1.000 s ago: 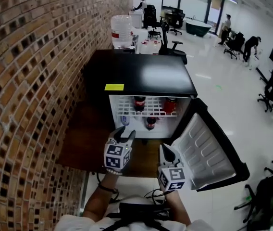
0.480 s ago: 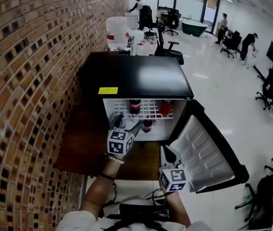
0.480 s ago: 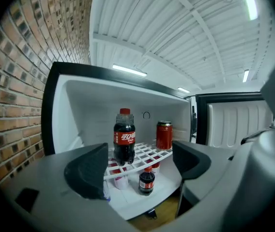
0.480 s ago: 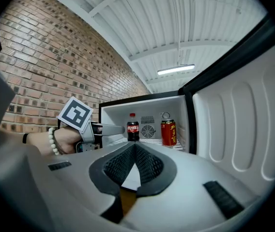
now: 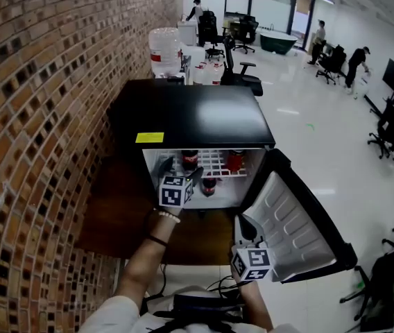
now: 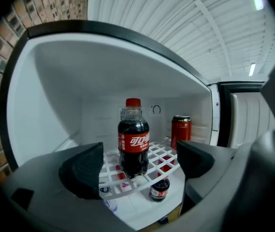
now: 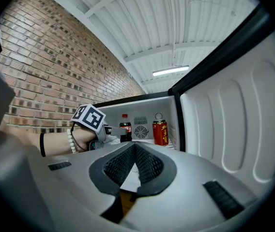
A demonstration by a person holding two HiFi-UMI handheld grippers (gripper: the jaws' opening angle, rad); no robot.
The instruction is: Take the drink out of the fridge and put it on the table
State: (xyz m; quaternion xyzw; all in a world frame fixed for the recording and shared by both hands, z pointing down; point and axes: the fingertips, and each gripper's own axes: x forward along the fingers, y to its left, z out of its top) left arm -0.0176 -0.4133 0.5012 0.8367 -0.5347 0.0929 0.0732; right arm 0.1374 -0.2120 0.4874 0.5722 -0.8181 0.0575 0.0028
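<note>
Bottle [image 6: 133,137] stands beyond opening left tongs [image 6: 138,153], apparently untouched.

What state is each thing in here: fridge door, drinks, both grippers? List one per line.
Black mini fridge's door: swung open.
Red-capped plastic cola bottle: upright on the wire shelf, capped, untouched.
Red metal can: upright, same shelf.
Left gripper: jaws opening, wide apart, bottle not gripped.
Right gripper: shut, empty.
</note>
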